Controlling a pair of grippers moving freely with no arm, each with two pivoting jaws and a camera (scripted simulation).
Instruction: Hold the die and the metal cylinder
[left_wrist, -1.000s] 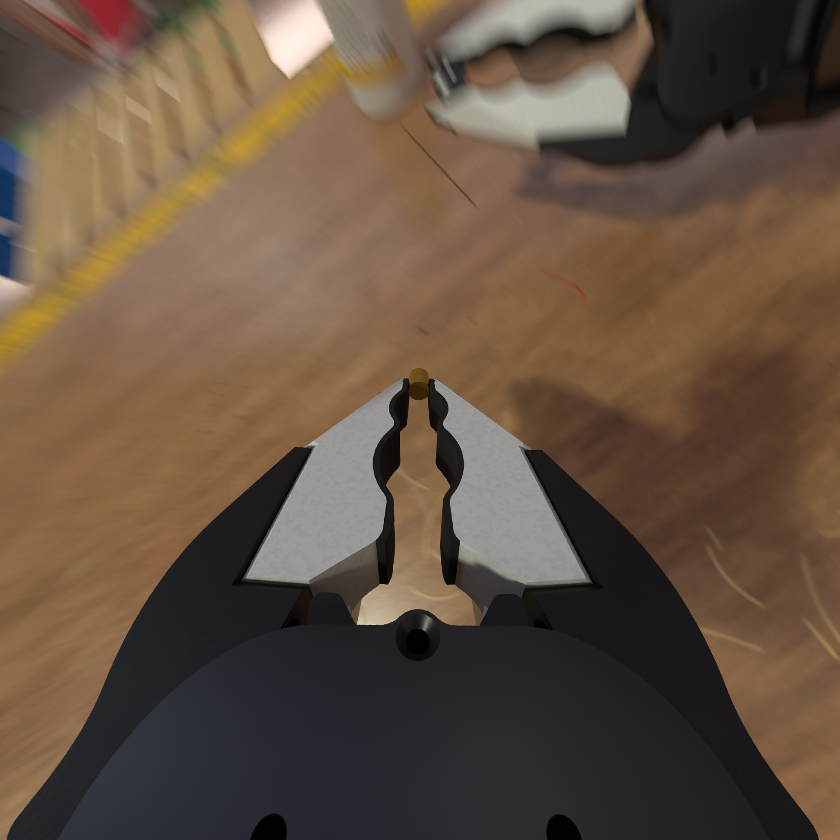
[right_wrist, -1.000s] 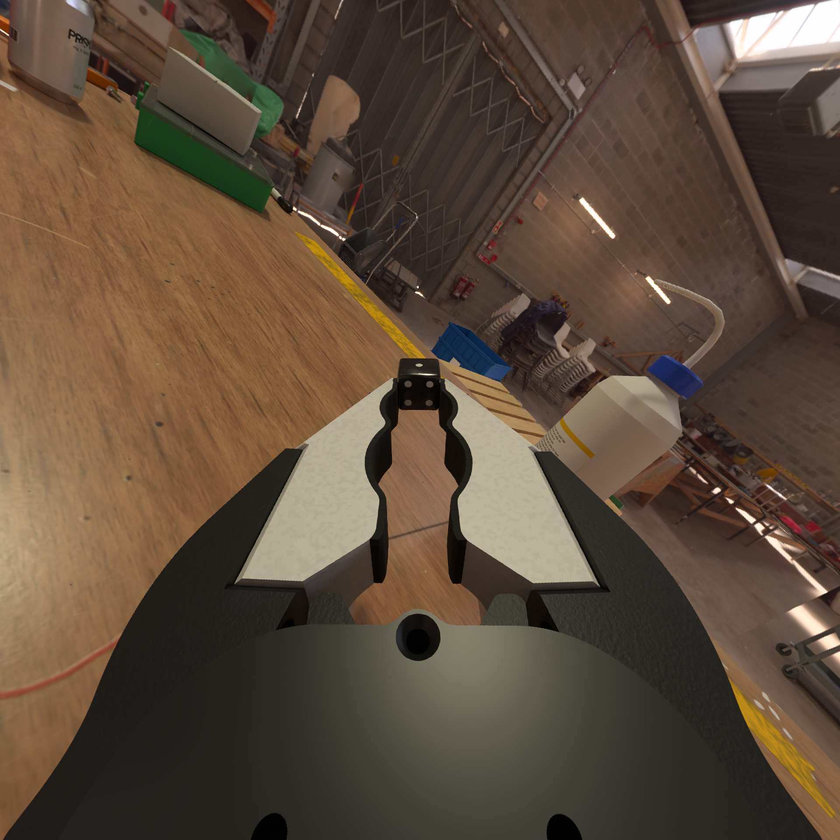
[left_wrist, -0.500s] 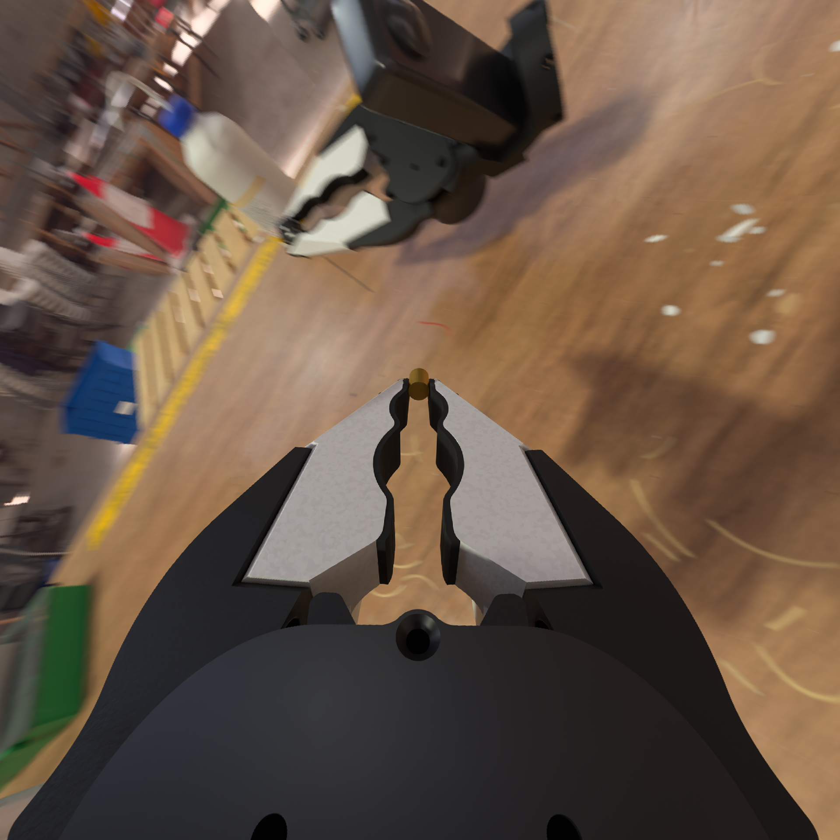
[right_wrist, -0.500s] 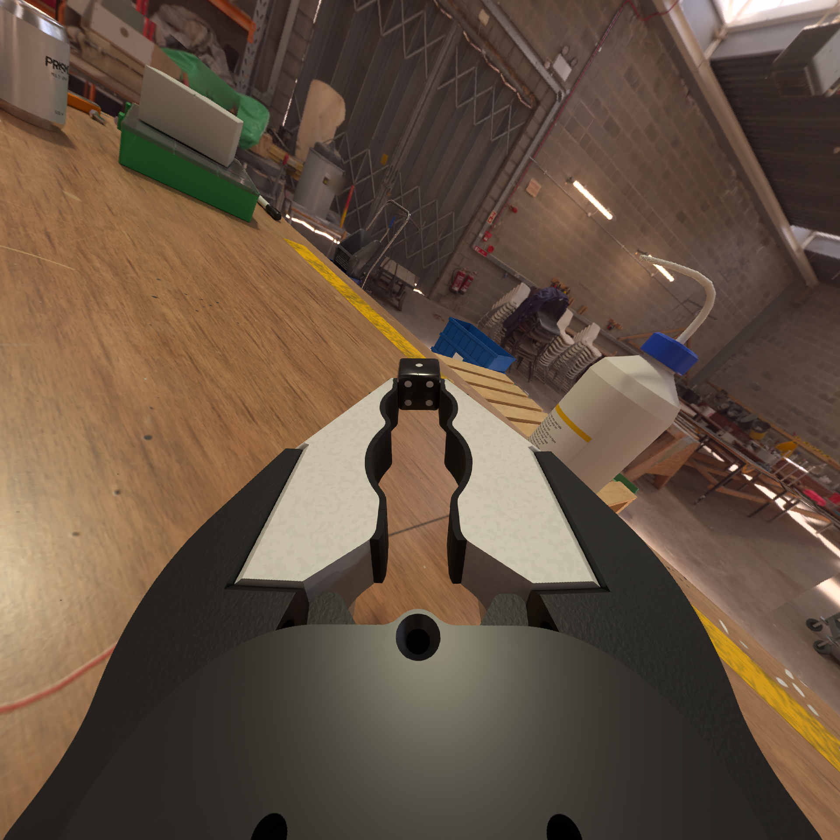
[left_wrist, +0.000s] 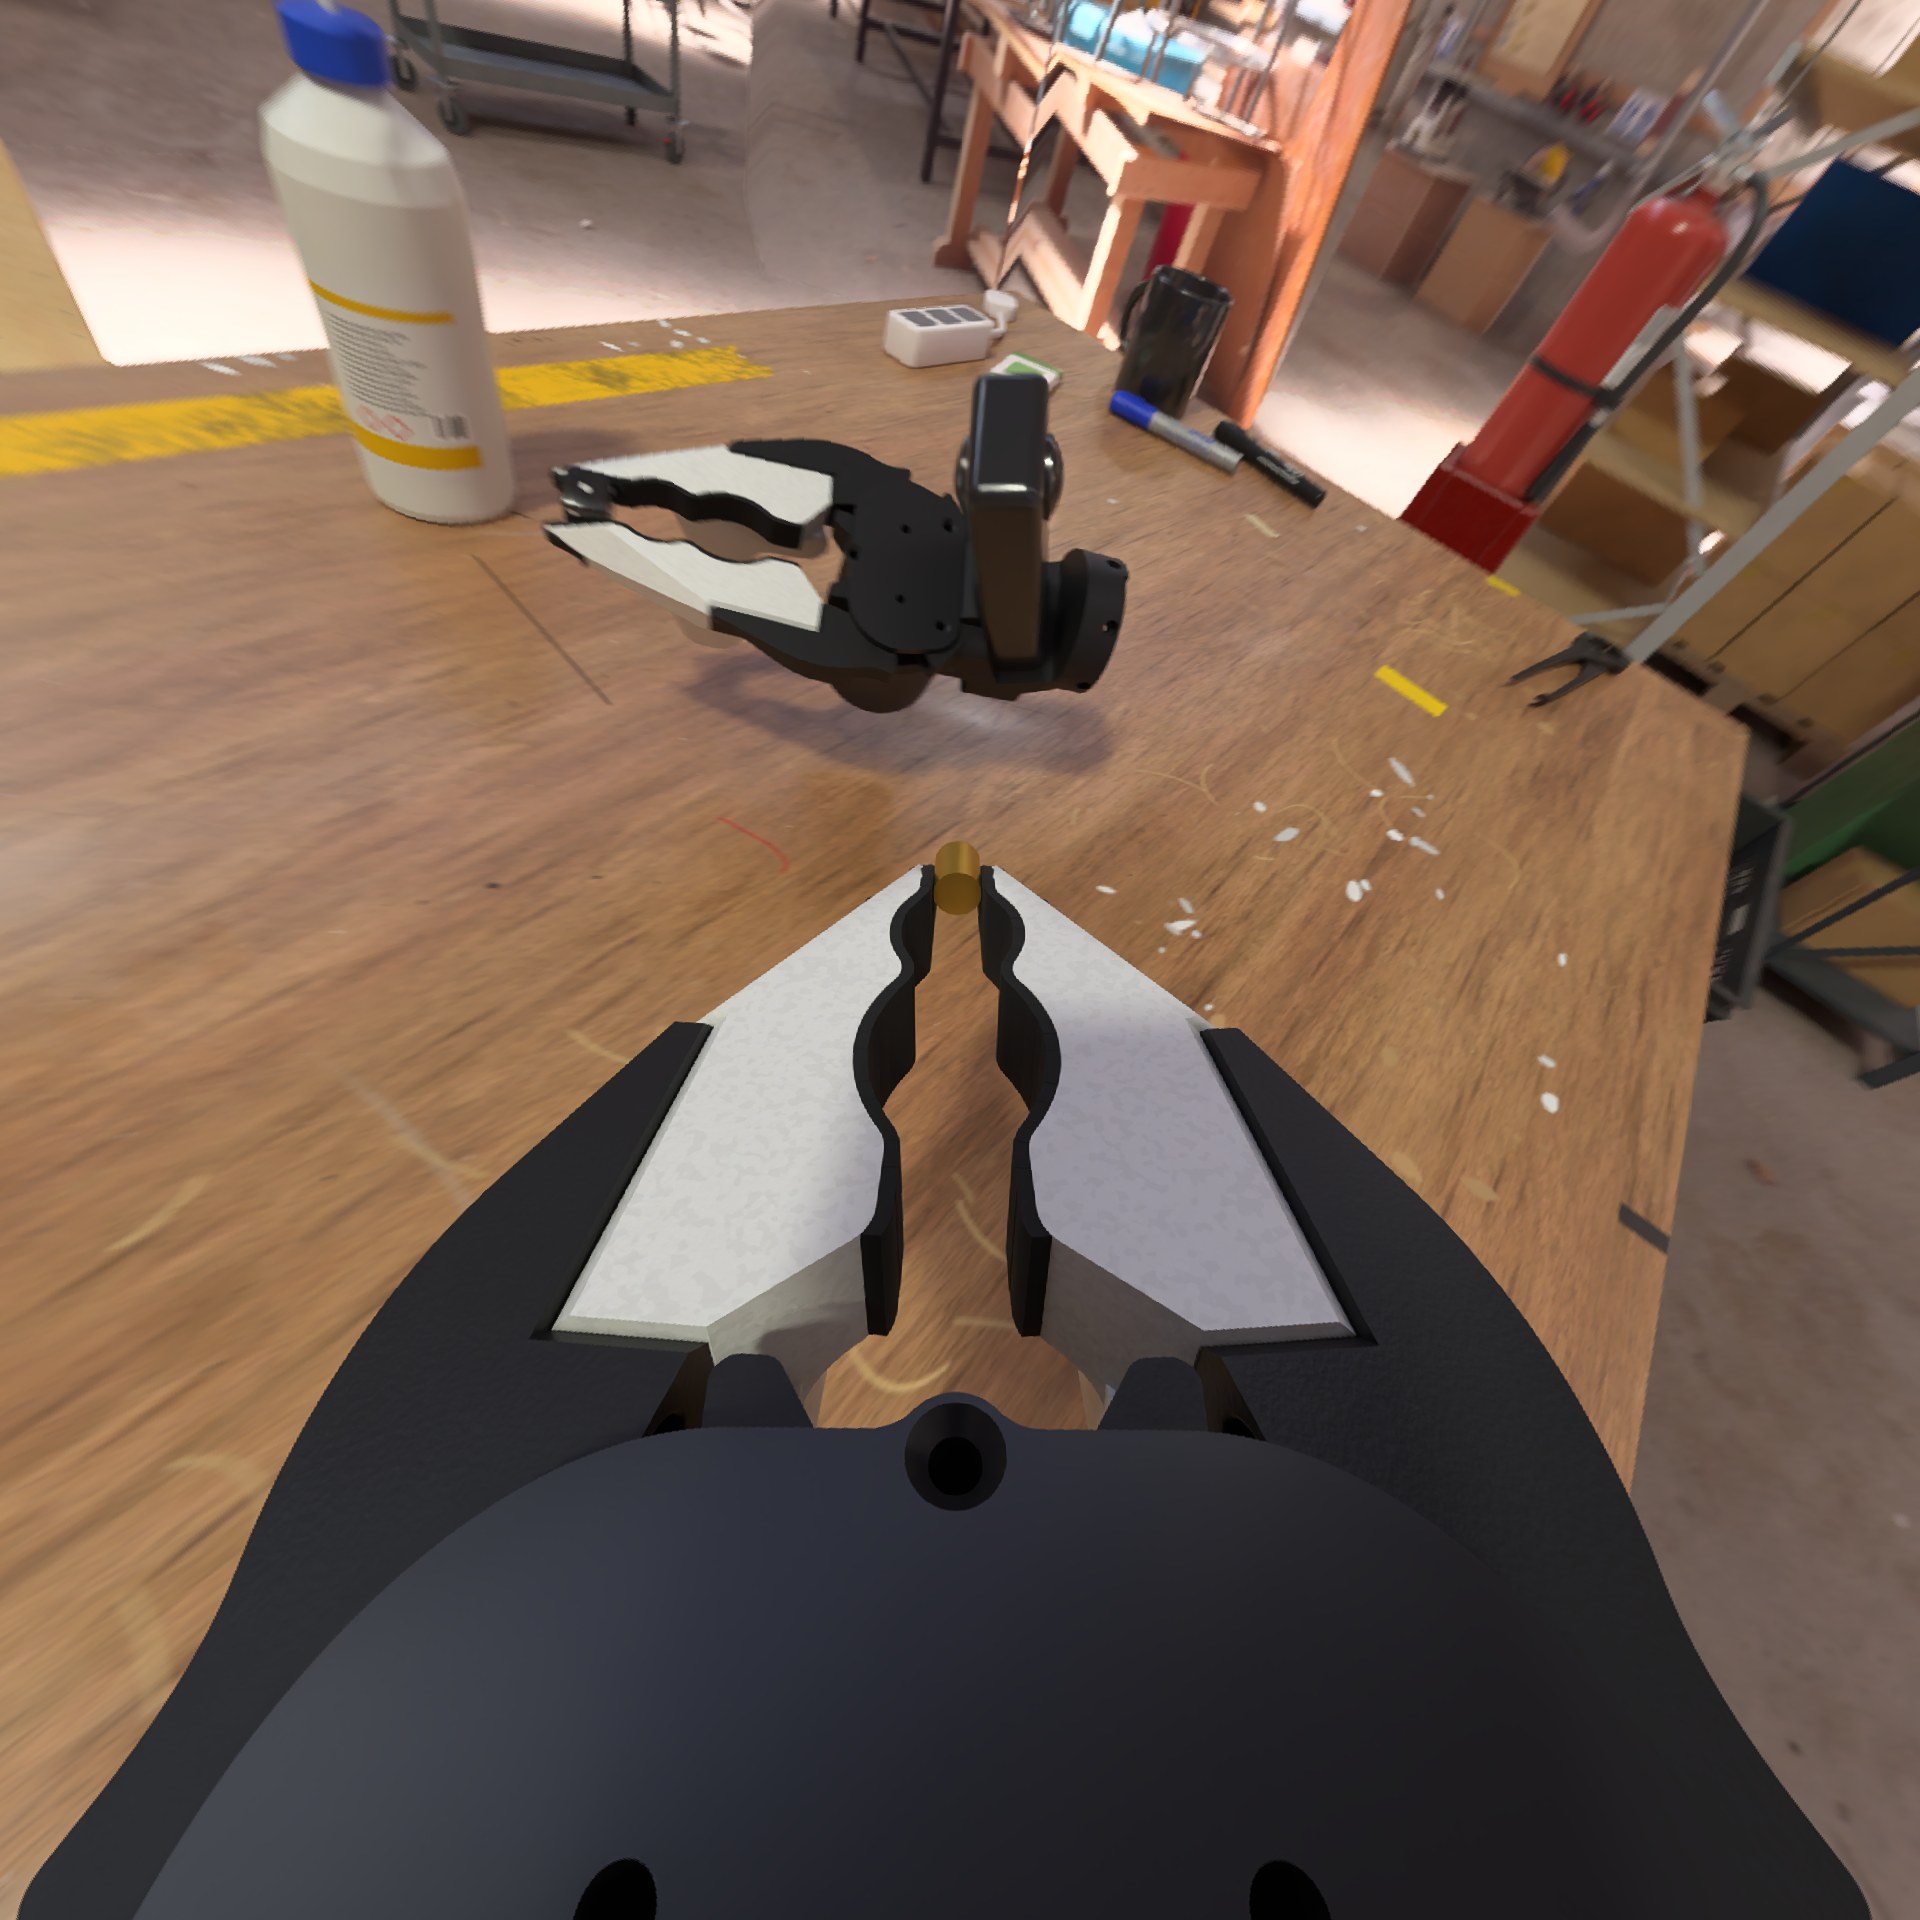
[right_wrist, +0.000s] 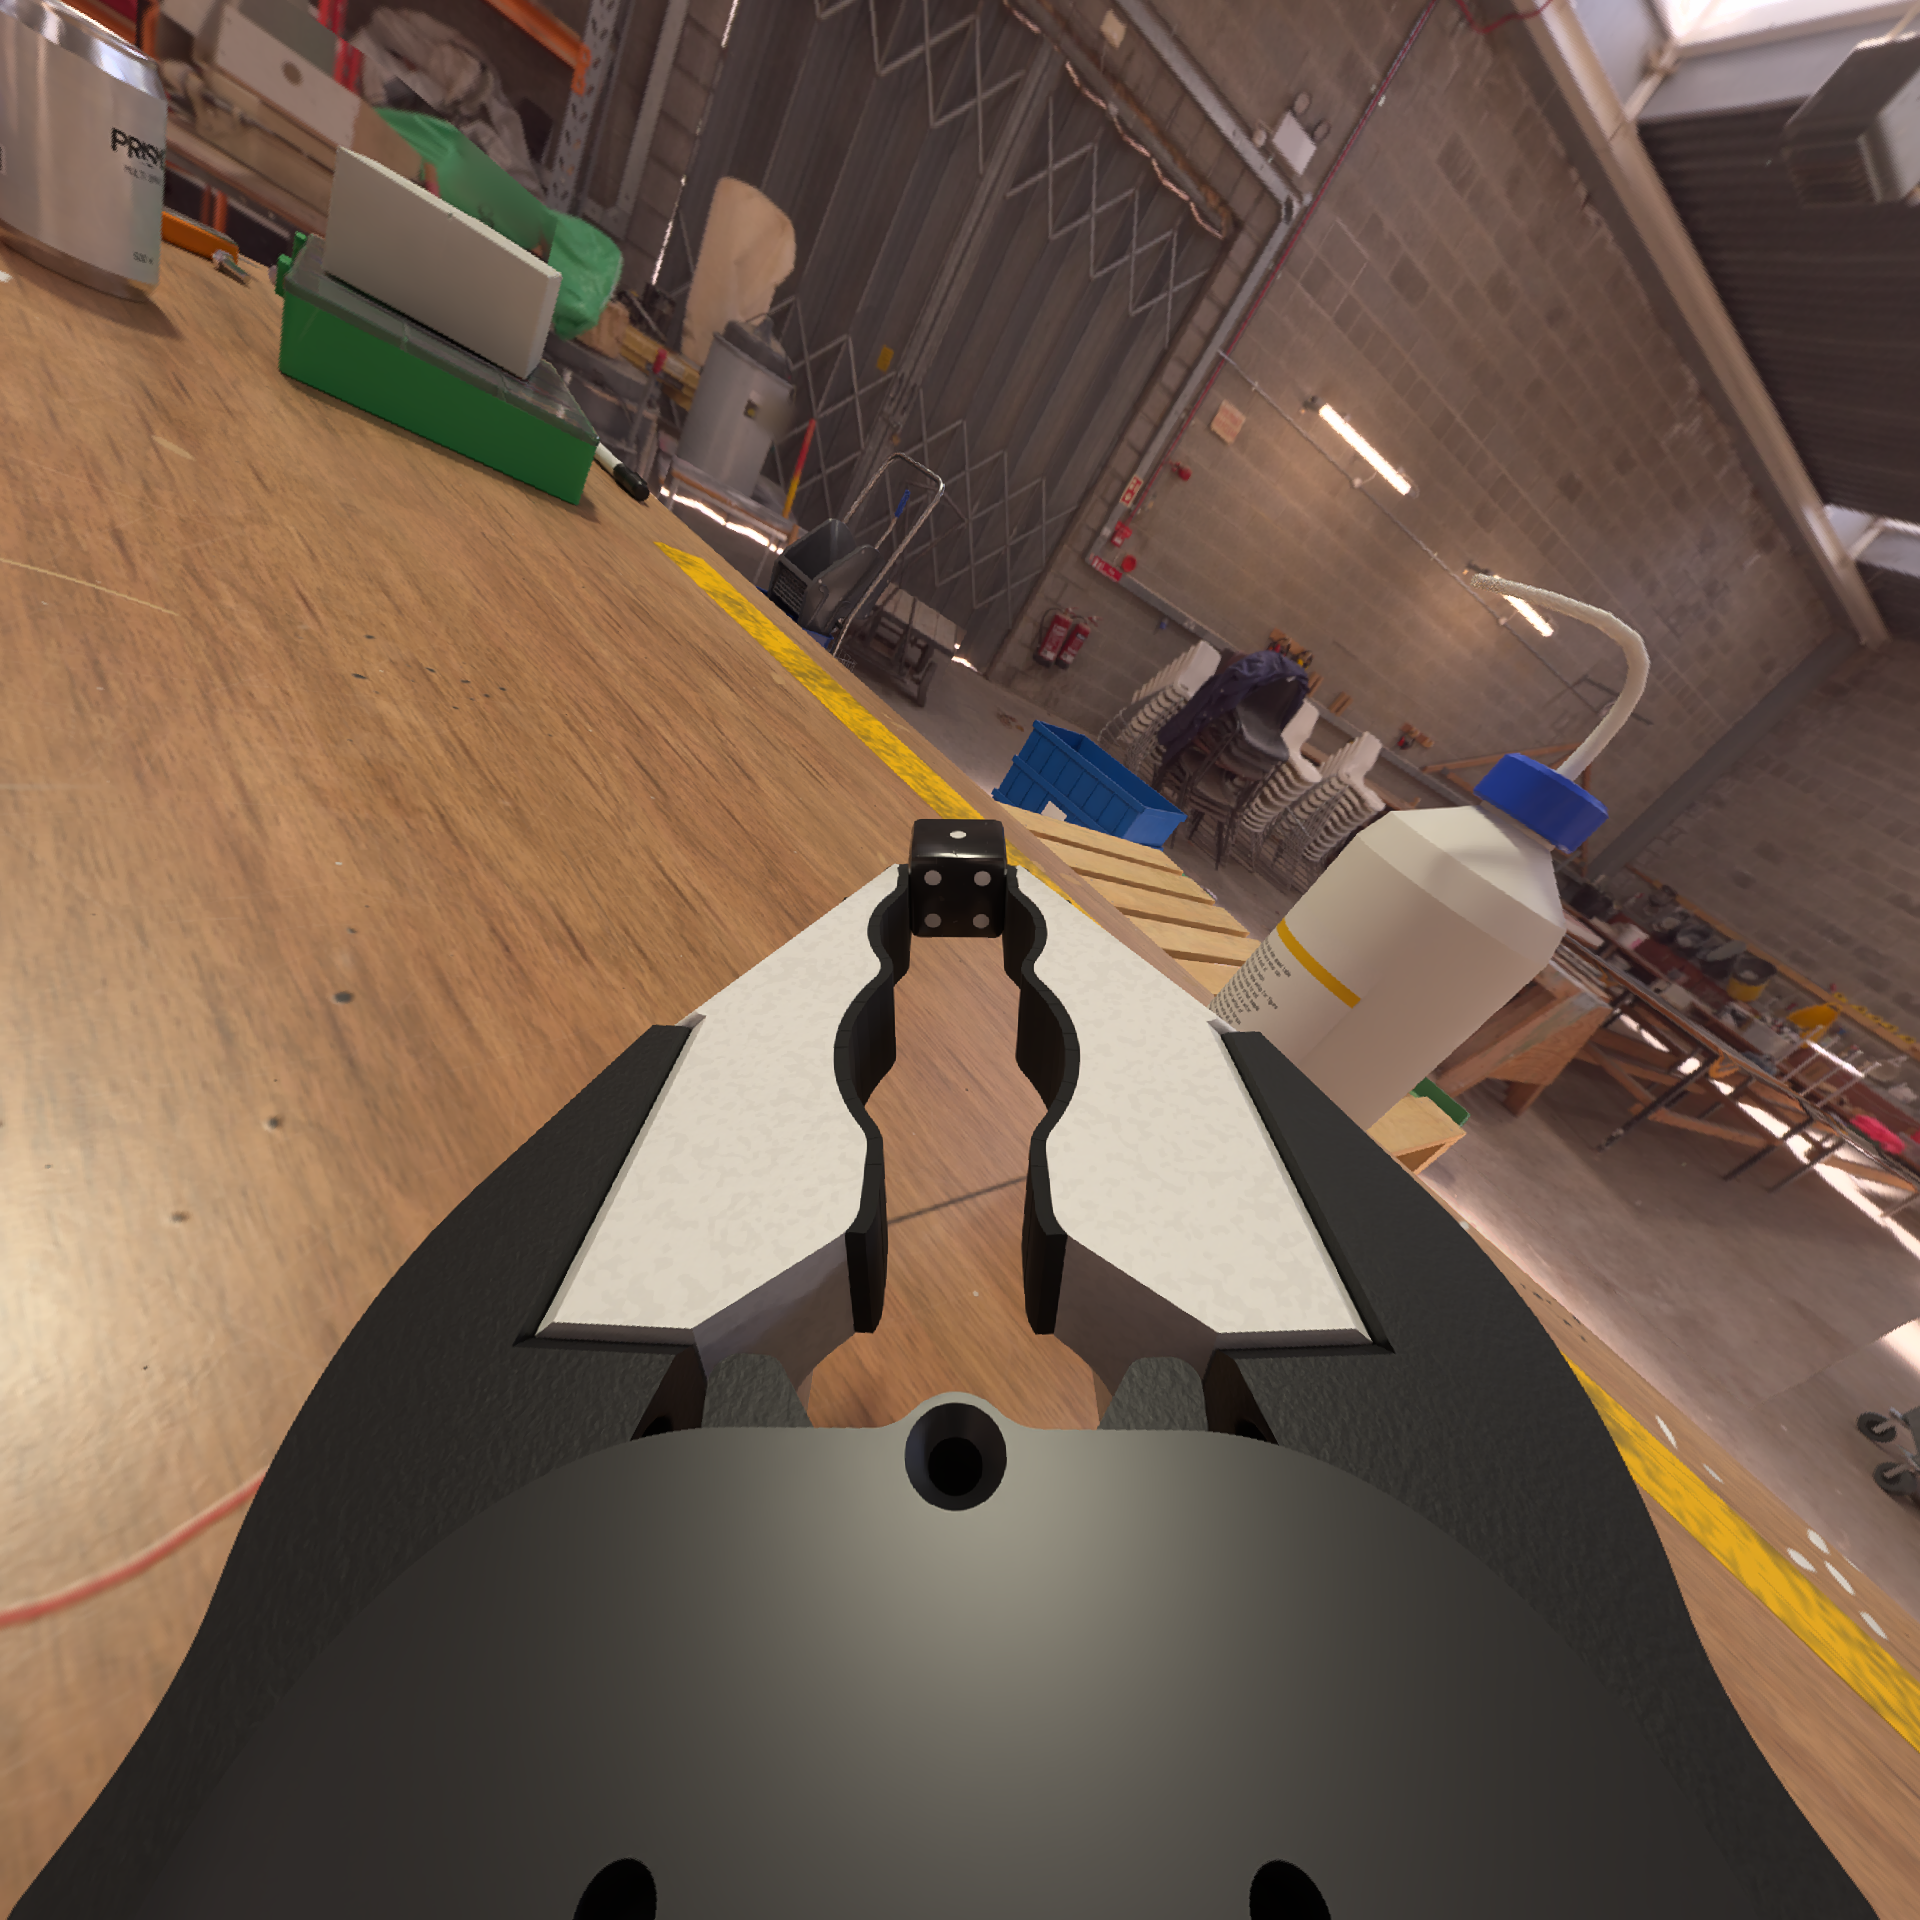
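Pinching a small brass-coloured metal cylinder (left_wrist: 956, 891) at their very tips, the left tongs (left_wrist: 956, 883) are hanging above the wooden desk (left_wrist: 312, 935), with the cylinder lifted clear of the wood and lying crosswise between the two white fingers (left_wrist: 790, 1091). Ahead of these tongs and off to their left, a white bottle (left_wrist: 390, 291) with a blue cap is standing upright near the yellow stripe along the desk's far edge. Just right of that bottle, the right tongs (left_wrist: 569, 511) are floating over the desk, lying on their side and pointing toward the bottle. Farther to the right, beyond them, a white box, a black mug (left_wrist: 1172, 332) and two markers (left_wrist: 1216, 447) are sitting near the far edge, and a red fire extinguisher (left_wrist: 1600, 332) is standing beyond the desk.

Seen through their own camera, the right tongs (right_wrist: 956, 883) are clamping a black die (right_wrist: 956, 878) with white pips between their tips, and the die is riding clear of the desk (right_wrist: 416, 831). Far ahead on their left, a silver can (right_wrist: 78, 156) and a green tray (right_wrist: 416, 384) carrying a white block are resting on the desk. Ahead on their right, the bottle (right_wrist: 1392, 956) is standing close by, near the desk's edge.
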